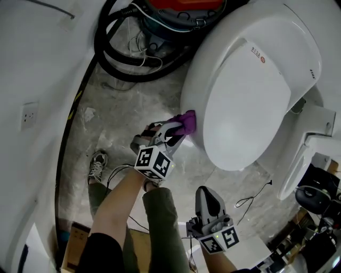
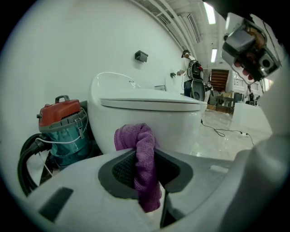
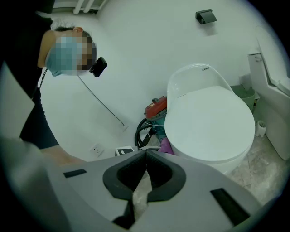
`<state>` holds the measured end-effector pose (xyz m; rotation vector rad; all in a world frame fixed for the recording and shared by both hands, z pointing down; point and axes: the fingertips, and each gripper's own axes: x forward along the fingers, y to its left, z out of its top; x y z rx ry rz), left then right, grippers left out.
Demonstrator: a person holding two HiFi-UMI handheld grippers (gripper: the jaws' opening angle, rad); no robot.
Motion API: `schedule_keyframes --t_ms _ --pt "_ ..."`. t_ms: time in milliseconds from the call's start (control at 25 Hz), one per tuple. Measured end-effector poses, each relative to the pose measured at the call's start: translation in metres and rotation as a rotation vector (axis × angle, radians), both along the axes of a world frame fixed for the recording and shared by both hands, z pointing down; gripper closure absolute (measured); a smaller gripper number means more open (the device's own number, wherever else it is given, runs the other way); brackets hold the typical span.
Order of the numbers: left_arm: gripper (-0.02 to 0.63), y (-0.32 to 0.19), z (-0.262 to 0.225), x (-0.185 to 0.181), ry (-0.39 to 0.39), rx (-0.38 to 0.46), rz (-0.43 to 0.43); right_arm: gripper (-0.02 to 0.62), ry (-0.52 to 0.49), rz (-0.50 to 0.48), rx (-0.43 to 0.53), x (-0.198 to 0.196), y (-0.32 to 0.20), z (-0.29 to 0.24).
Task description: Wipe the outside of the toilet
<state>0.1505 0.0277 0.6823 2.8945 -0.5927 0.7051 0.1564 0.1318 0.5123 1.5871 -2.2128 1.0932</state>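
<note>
Cloth, purple, sits clamped in our left claw at frame centre, its bunched end against the outer side of the toilet, below the closed lid. Our right claw hangs at lower centre, tips together on nothing, well apart from the toilet. At upper centre we see a red-topped vacuum behind the bowl.

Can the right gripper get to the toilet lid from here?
Probably yes. The right gripper, shut and empty, hangs near the lid's front edge with nothing between them; the left gripper and its cloth are off to one side.
</note>
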Motion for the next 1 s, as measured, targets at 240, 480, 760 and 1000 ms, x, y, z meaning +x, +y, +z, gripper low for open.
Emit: schedule_keyframes --t_ms 240,480,760,1000 --pt "0.518 -0.022 0.004 -0.005 -0.012 -0.063 -0.009 0.597 0.05 -0.039 0.031 0.01 -0.039 0.001" --pt "0.518 -0.078 0.013 -0.009 -0.025 -0.099 0.012 0.595 0.074 0.068 0.067 0.004 -0.105 0.003" --pt "0.518 -0.161 0.019 -0.002 -0.042 -0.096 0.034 0.595 0.066 0.12 0.034 -0.014 -0.146 0.014" --pt "0.518 -0.241 0.018 0.014 -0.081 -0.077 0.038 0.595 0.085 0.113 0.041 -0.016 -0.173 0.018"
